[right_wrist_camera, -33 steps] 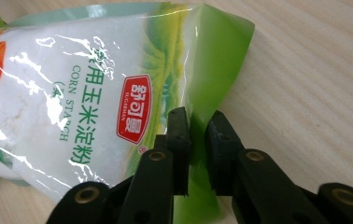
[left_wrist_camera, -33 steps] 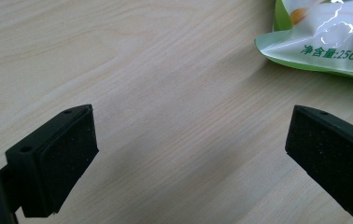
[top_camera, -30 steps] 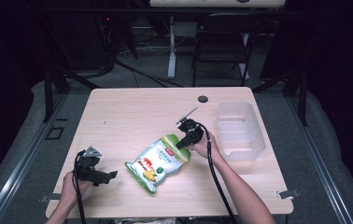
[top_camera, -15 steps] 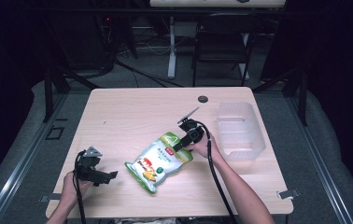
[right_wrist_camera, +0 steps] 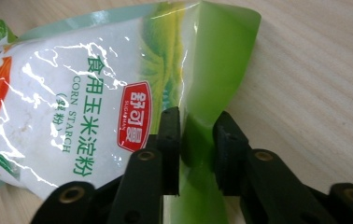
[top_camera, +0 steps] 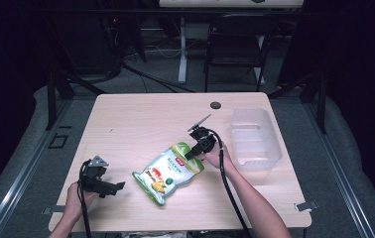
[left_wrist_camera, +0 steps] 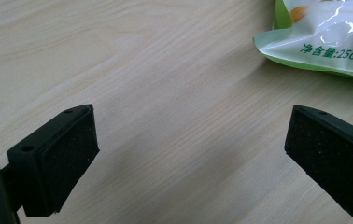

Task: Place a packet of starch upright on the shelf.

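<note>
The right gripper (right_wrist_camera: 197, 135) — jaws just closing — pinches the green top edge of a starch bag (top_camera: 168, 171) lying at mid-table (top_camera: 141, 124); the left gripper (left_wrist_camera: 188, 158) hovers wide open — holding nothing — just beside the bag's bottom.

"CORN STARCH" and "250" on the green bag (right_wrist_camera: 95, 93)
</note>
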Tool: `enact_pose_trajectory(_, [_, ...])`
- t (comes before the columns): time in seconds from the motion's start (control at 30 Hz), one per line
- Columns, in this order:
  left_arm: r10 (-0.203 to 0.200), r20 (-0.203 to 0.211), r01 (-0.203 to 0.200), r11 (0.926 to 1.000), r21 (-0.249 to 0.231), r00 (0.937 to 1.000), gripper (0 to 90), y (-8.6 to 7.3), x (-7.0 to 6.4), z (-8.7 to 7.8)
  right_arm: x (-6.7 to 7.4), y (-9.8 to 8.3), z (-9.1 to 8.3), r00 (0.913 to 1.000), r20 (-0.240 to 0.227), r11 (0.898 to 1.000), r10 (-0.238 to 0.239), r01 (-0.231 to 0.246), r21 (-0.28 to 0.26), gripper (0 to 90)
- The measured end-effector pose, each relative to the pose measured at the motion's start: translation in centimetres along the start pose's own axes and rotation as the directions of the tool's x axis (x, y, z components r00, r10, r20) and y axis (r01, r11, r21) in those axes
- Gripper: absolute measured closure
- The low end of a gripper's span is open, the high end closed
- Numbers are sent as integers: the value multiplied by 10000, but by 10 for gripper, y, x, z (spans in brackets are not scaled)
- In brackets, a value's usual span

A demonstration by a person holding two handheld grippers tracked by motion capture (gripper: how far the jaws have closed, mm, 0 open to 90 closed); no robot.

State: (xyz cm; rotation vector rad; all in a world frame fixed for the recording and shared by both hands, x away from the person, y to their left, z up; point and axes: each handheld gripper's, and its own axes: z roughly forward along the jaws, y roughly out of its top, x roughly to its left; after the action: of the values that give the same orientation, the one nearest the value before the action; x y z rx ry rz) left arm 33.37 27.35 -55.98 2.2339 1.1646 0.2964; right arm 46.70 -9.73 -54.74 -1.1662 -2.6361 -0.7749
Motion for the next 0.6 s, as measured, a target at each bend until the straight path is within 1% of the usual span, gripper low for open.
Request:
enact_pose_trajectory(0.03, [-3, -2, 3, 10000, 0, 10000, 25, 0, 0, 0, 2, -1, 1, 9999, -40, 9997, 135, -136, -198, 780])
enact_pose_trajectory(0.07, [2, -2, -2, 10000, 6, 10000, 26, 0, 0, 0, 3, -1, 2, 9997, -145, 9994, 189, -193, -272, 792])
enact_pose_trajectory(0.1, [2, -3, -2, 10000, 6, 10000, 26, 0, 0, 0, 5, -2, 3, 9996, -126, 9985, 266, -272, -479, 812])
enact_pose_trajectory(0.13, [1, -1, -1, 10000, 8, 10000, 26, 0, 0, 0, 4, 0, 1, 10000, -63, 9999, -64, 63, -133, 822])
enact_pose_trajectory(0.17, [1, -1, -1, 10000, 8, 10000, 27, 0, 0, 0, 4, 0, 1, 10000, -63, 9999, -64, 63, -133, 822])
enact_pose_trajectory(0.2, [-20, 25, 20, 10000, 10, 10000, 26, 0, 0, 0, 6, 0, -1, 9998, 20, 9997, -194, 194, -129, 842])
enact_pose_trajectory(0.27, [-24, 31, 24, 10000, 19, 10000, 27, 0, 0, 0, 7, 0, -1, 9996, 5, 9996, -276, 277, -100, 850])
enact_pose_trajectory(0.3, [-22, 31, 22, 10000, 15, 10000, 27, 0, 0, 0, 9, 0, -1, 9997, -49, 9994, -228, 227, -280, 857])
enact_pose_trajectory(0.33, [-20, 17, 20, 10000, 10, 10000, 27, 0, 0, 0, 9, 1, -3, 9990, 117, 9990, -435, 436, -95, 860])
enact_pose_trajectory(0.4, [-18, 32, 18, 10000, 15, 10000, 27, 0, 0, 0, 10, 0, -4, 9992, 100, 9988, -399, 401, -267, 863])
enact_pose_trajectory(0.43, [-23, 32, 23, 10000, 9, 10000, 27, 0, 0, 0, 10, 1, -6, 9990, 91, 9989, -431, 432, -189, 865])
enact_pose_trajectory(0.47, [-14, 23, 14, 10000, 26, 10000, 27, 0, 0, 0, 10, 1, -6, 9991, 36, 9988, -423, 424, -225, 866])
enact_pose_trajectory(0.53, [-4, 28, 4, 10000, 18, 10000, 28, 0, 0, 0, 11, 1, -8, 9985, 43, 9983, -552, 553, -198, 867])
enact_pose_trajectory(0.57, [-1, 24, 1, 10000, 22, 10000, 28, 0, 0, 0, 12, 1, -8, 9989, 74, 9983, -462, 465, -357, 867])
enact_pose_trajectory(0.6, [-13, 34, 13, 10000, 18, 10000, 28, 0, 0, 0, 12, 2, -12, 9984, -1, 9978, -567, 566, -349, 868])
